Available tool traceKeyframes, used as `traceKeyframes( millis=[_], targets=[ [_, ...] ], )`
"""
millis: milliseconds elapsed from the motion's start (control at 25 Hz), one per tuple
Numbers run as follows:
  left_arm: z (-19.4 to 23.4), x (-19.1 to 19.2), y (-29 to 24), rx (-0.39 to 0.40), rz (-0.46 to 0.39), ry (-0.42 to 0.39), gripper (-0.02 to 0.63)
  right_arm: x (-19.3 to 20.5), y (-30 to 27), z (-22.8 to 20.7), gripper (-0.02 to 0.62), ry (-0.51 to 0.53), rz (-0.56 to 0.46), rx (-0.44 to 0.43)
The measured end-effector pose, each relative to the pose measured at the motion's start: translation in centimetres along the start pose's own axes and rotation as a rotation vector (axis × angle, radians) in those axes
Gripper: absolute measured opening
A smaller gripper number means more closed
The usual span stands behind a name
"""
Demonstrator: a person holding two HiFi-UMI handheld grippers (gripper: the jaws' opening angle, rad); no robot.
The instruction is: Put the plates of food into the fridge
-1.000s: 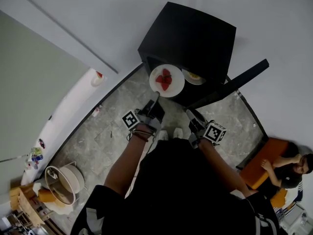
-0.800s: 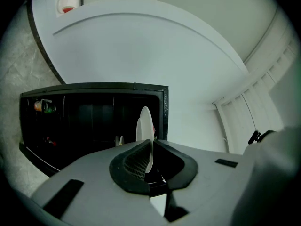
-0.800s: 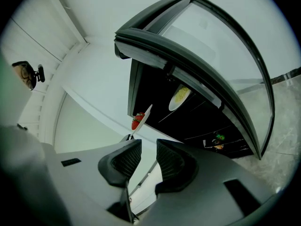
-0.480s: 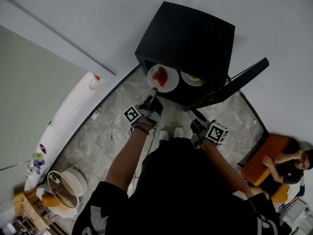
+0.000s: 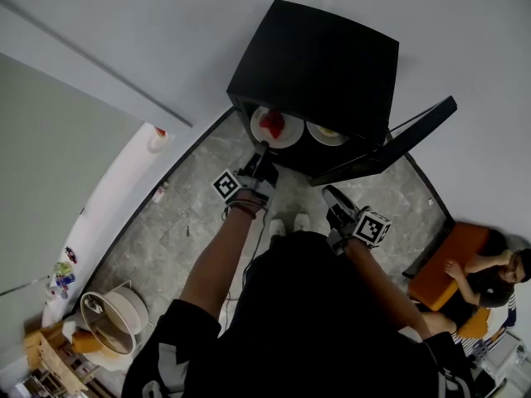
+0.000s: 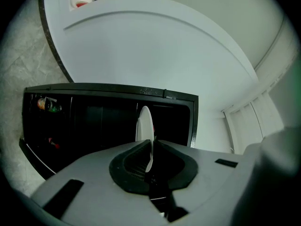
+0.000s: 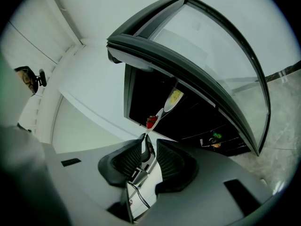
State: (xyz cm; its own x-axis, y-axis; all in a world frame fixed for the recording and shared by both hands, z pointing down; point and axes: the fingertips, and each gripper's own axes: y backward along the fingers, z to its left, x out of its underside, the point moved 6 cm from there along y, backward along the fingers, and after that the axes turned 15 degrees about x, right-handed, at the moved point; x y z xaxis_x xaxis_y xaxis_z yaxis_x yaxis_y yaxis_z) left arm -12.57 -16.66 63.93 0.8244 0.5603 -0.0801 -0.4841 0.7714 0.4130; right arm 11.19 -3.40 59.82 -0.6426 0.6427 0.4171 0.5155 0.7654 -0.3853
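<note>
Nothing readable on the fridge (image 5: 323, 56) from my end, only the square black-and-white markers on the cubes. My left claw (image 5: 260, 157) is clenched on the near rim of the plate (image 5: 292, 136) with the red food (image 5: 272, 123). In the left gripper view (image 6: 151, 147) the plate (image 6: 145, 124) shows edge-on as a thin white sliver running straight from the claw into the dark opening (image 6: 94, 126). In the head view it lies flat inside the fridge, at the left of the opening, just beside a second plate (image 5: 316, 133) with something yellow on it.

My right claw (image 5: 330, 194) is released, jaws apart with nothing between them (image 7: 149, 149), hanging back near the open door (image 5: 390, 143). Its view looks past the door (image 7: 207, 46) at both plates (image 7: 159, 113) (image 7: 168, 108) in the fridge (image 7: 141, 93).

A second ago the plate was still out in front of the opening; now it's in. The right claw has dropped back a bit.
</note>
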Motion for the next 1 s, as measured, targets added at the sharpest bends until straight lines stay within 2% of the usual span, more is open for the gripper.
traceKeyframes(
  millis=[280,840,1000],
  targets=[
    [1.7,-0.3,-0.7,-0.021,0.006,0.006,0.032,0.2,0.5,-0.5,0.112,-0.007,0.0,0.011],
    [3.1,-1.7,-3.2,-0.035,0.007,0.0,0.032,0.7,-0.4,1.1,0.112,0.123,0.044,-0.039],
    [3.5,-1.7,-4.1,-0.041,0.004,0.004,0.032,0.7,-0.6,1.6,0.112,0.124,0.043,-0.04]
  ],
)
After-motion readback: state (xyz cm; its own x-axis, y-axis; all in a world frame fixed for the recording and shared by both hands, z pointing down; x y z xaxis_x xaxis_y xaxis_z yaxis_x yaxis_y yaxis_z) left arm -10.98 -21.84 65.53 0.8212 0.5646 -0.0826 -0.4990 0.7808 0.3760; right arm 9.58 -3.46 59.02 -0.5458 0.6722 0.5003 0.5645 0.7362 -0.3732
